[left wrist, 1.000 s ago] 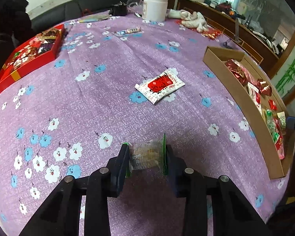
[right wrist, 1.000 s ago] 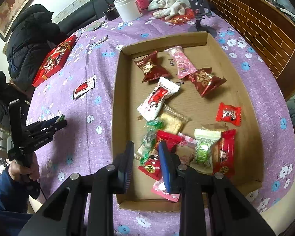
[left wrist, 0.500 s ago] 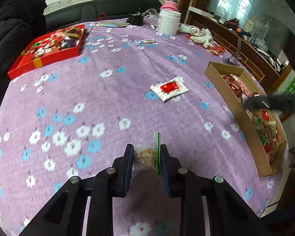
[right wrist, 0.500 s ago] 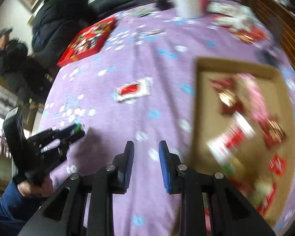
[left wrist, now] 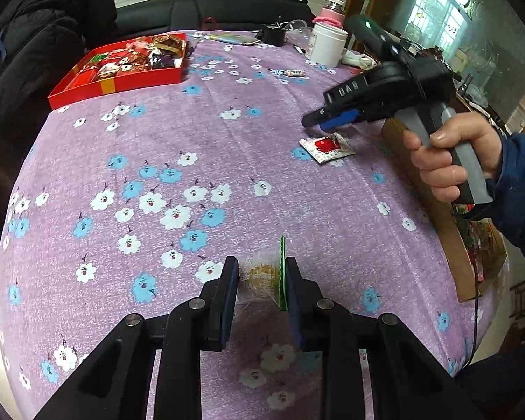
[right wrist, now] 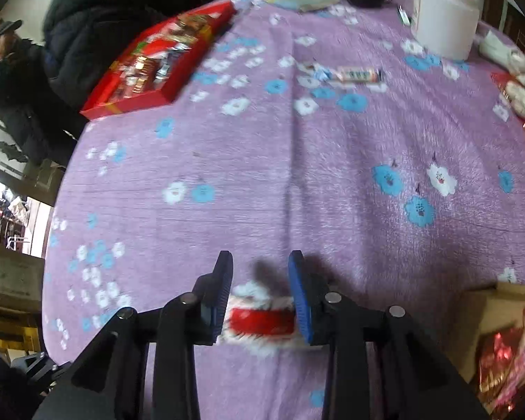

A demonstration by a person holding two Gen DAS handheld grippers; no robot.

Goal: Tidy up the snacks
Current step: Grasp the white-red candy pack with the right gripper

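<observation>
Found a clear snack packet with a green edge (left wrist: 260, 276) clamped between the pads of the left gripper (left wrist: 261, 264), over the near part of the purple flowered cloth (left wrist: 262, 122). Noted that those jaws had just been closing, with the packet pinched between them and something pale brown showing through the wrapper.

Saw a red-and-white packet (left wrist: 327, 147) lying flat on the cloth further out and to the right, just beside the long wall of the cardboard box (left wrist: 448, 231). Spotted the right gripper (left wrist: 320, 122) poised directly over that packet, tips pointing down at it. Noted that its jaws had just been opening: stood apart, one blue pad on either side of the packet in the right wrist view, not pressing on it. Could not tell whether the tips touched the cloth, given the blur.

Made out the right hand (left wrist: 448, 161) wrapped round the grey handle, with a blue sleeve (left wrist: 521, 189) behind it. Glimpsed red and shiny wrappers inside the cardboard box at the table's right edge.

Further off, counted a red box (left wrist: 122, 82) of mixed sweets at the far left, a small wrapped tube (right wrist: 357, 75) lying alone on the cloth, and a white jar (left wrist: 327, 43) near the far edge. Beyond the table, registered a dark sofa (left wrist: 210, 14) and a dark jacket (left wrist: 35, 35).
</observation>
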